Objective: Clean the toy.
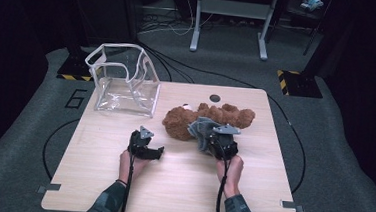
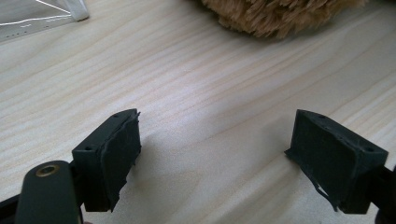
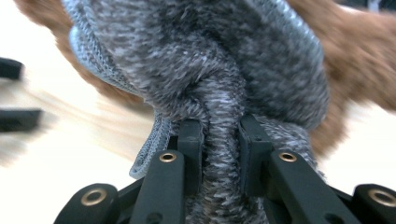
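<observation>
Table point(image 1: 170, 185); close up, pinched grey cloth point(image 3: 219, 84)

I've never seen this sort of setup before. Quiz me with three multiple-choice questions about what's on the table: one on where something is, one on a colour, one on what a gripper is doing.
1. Where does the clear plastic bag stand?
A. far left corner of the table
B. near right corner
C. on the floor

2. What colour is the teddy bear?
A. white
B. brown
C. green

3. What is the right gripper doing?
A. hanging open over bare wood
B. pinching a fold of grey cloth
C. holding the bag

Answers:
1. A, since the high view shows it at the table's far left.
2. B, its fur is brown.
3. B, the right gripper view shows its jaws closed on the grey fabric; the left gripper is open above the wood.
</observation>
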`<state>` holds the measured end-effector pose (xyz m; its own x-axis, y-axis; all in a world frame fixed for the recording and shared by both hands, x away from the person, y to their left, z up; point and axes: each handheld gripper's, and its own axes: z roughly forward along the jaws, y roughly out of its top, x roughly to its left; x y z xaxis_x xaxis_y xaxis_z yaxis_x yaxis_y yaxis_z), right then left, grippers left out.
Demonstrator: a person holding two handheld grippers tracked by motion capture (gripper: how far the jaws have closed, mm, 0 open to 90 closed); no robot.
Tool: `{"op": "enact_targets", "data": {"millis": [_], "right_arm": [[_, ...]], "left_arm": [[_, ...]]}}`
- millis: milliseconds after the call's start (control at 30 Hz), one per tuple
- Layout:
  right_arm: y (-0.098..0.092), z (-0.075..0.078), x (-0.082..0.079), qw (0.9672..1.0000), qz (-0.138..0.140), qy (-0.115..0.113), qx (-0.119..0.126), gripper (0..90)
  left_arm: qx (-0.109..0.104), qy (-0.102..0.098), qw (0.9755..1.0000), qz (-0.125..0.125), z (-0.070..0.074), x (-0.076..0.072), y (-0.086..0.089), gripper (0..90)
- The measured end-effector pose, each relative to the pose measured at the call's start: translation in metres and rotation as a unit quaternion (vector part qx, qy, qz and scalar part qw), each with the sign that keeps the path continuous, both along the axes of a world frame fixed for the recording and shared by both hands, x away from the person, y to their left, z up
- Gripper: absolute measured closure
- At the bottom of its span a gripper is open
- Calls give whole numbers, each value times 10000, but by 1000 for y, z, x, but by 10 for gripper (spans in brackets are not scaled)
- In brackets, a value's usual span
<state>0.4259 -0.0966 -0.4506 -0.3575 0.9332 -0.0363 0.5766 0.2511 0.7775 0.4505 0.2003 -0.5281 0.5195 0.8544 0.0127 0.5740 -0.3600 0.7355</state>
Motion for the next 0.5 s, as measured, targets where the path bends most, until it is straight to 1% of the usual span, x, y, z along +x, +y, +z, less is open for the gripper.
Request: {"op": "enact_targets", "data": {"millis": [100,133,167,267,300,333,433,500], "right_arm": [[-23,-6,-6,9996,-232,177,-30,746],[-29,-8,-7,9994,-279,206,-49,746],[-39,-11,-8,9989,-354,279,-85,745],[-58,-15,-10,9976,-599,349,-88,745],[-67,-17,-10,9967,-713,380,-103,745],[-74,-18,-10,9961,-765,440,-75,744],[-92,-22,-11,9929,-1029,580,-105,741],[-103,-23,-11,9906,-1198,663,-51,740]], "left_arm": [[4,-18,10000,15,0,0,0,161],[4,-18,10000,13,0,0,0,161],[3,-17,10000,13,0,0,0,161],[4,-18,10000,12,0,0,0,161],[5,-19,10000,11,0,0,0,160],[4,-18,10000,11,0,0,0,161],[3,-18,10000,10,0,0,0,161],[2,-18,10000,12,0,0,0,161]]}}
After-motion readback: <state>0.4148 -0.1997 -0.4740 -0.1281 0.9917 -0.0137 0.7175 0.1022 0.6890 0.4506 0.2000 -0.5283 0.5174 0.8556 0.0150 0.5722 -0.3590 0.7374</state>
